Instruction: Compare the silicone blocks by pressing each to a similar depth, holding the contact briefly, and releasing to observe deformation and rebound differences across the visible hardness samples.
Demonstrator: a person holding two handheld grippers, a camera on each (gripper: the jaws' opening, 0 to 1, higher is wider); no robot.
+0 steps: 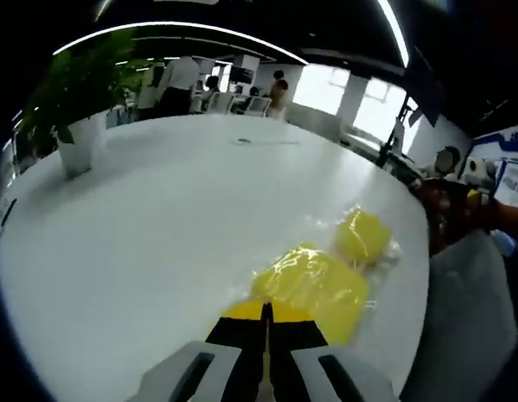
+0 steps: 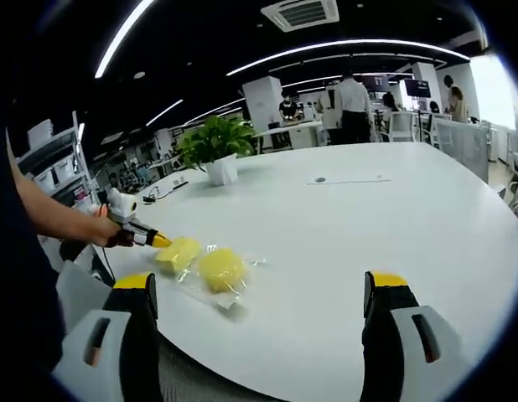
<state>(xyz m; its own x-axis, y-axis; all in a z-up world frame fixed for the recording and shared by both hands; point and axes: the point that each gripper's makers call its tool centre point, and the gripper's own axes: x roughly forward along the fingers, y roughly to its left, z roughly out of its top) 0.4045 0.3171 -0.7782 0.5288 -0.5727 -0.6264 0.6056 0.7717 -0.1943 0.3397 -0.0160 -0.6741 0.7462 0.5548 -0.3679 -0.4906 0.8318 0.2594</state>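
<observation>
Two yellow silicone blocks lie in clear plastic wrap near the edge of the white table (image 1: 158, 218). In the left gripper view, the larger block (image 1: 313, 289) sits just past my left gripper (image 1: 266, 311), whose yellow-tipped jaws are shut together with their tips at the block's near edge. The rounder block (image 1: 362, 237) lies beyond it. The right gripper view shows the left gripper (image 2: 140, 235), held by a hand, touching the left block (image 2: 177, 252), with the second block (image 2: 221, 268) beside it. My right gripper (image 2: 259, 289) hovers open and empty, back from the blocks.
A potted plant (image 1: 79, 126) (image 2: 215, 159) stands further along the table. A thin cable or pen (image 2: 347, 179) lies mid-table. People stand beyond the far end. A grey chair back (image 1: 468, 318) stands past the table edge beside the blocks.
</observation>
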